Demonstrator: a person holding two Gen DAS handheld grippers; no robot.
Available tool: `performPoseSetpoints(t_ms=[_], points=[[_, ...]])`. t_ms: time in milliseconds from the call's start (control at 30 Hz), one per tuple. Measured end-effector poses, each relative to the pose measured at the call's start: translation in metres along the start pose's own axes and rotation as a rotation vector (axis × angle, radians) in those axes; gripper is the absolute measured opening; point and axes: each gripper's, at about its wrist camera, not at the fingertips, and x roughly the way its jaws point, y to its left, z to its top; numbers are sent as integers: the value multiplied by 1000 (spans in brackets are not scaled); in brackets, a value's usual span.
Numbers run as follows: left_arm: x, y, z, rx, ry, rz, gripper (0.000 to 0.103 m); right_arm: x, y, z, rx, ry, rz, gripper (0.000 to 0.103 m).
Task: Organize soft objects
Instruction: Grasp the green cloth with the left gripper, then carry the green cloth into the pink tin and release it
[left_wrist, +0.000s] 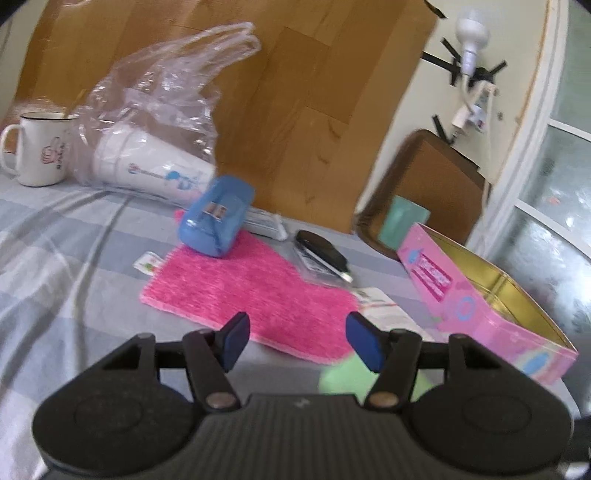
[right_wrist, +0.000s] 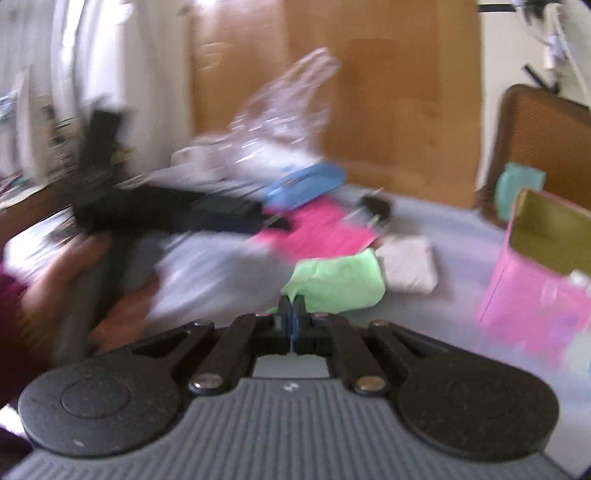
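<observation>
1. Your left gripper (left_wrist: 297, 334) sits w/ jaws apart, nothing between the blue pads (left_wrist: 236, 338); it hangs over the near part of the bed sheet (left_wrist: 74, 258), tips at the near edge of the pink cloth (left_wrist: 255, 288).
2. Your right gripper (right_wrist: 291, 314) has its jaws together. The green cloth (right_wrist: 338, 282) lies just past the tips; the view's too blurred to tell if a corner is pinched, so can't say it's held.
3. In the left view that green cloth is a small patch by the right finger, touching the pink cloth's near edge.
4. Just right of the green cloth lies a white folded cloth (right_wrist: 408, 269), touching or nearly so.
5. Pink cloth lies flat mid-sheet. A blue pouch (left_wrist: 216, 218) rests tilted on its far left corner.
6. Right of the pouch, a black item (left_wrist: 321, 251) on a clear sleeve, just off the pink cloth's far right edge.
7. Pink tin box (left_wrist: 480, 306) stands open at the sheet's right edge, gold inside.
8. Far left: white mug (left_wrist: 37, 151); beside it a clear plastic bag (left_wrist: 166, 103) w/ white cups (left_wrist: 147, 166) lying on their side in it.
9. Your hand (right_wrist: 55, 280) shows at the right view's left edge, gripping the other tool's handle; heavy blur there.
</observation>
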Motion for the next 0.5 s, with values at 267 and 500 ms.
performPoseSetpoints(t_ms=[267,500], points=[[-6,-30,-13,52,85,-71,59,-14,-7,-40,-57,13,-322,31],[12,-70,-25,125,210,-83,69,-26,-35,-42,144,-20,-222,51]])
